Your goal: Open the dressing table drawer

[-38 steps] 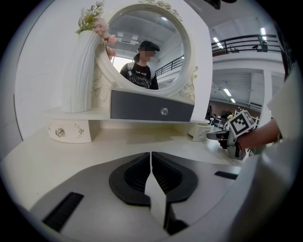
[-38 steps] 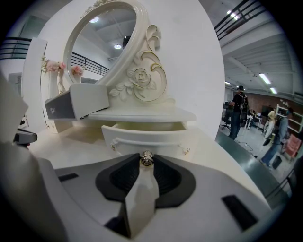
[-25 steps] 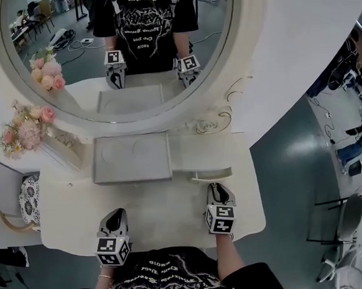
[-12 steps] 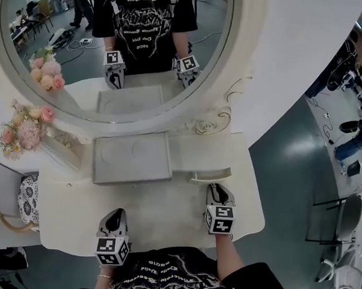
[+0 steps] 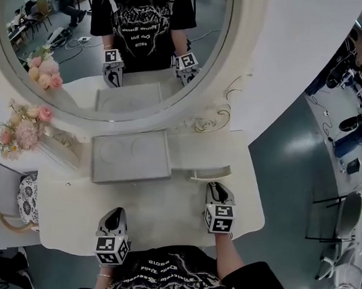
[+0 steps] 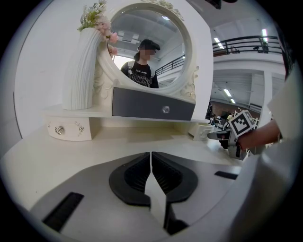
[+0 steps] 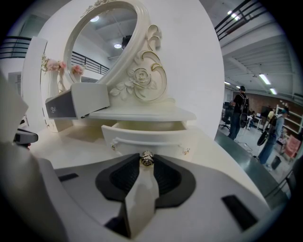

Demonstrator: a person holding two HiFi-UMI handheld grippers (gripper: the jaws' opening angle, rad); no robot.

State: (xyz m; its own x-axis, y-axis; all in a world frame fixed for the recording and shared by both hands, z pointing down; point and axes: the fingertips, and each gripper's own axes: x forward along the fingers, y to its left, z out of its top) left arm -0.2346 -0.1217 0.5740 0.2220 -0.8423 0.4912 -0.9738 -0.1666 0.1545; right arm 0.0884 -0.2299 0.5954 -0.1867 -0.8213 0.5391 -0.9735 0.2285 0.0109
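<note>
The small cream drawer (image 5: pixel 211 173) at the right of the dressing table stands pulled out from under its shelf. In the right gripper view the drawer (image 7: pixel 144 135) shows an open gap behind its curved front. My right gripper (image 7: pixel 146 157) is shut on the drawer's small metal knob (image 7: pixel 146 160). In the head view my right gripper (image 5: pixel 215 187) touches the drawer's front. My left gripper (image 5: pixel 115 213) rests low over the tabletop near the front edge, left of the right one. In its own view, the left gripper (image 6: pixel 150 154) has its jaws shut with nothing between them.
A grey centre drawer (image 5: pixel 130 157) with a knob (image 6: pixel 165 109) sits under the round mirror (image 5: pixel 114 42). A white vase (image 6: pixel 83 71) of pink flowers (image 5: pixel 21 128) stands at the left above another small cream drawer (image 6: pixel 68 130). The table's front edge (image 5: pixel 160 245) is against the person's body.
Both grippers and the drawer stay where they were. Only the people reflected in the mirror's background have shifted.
</note>
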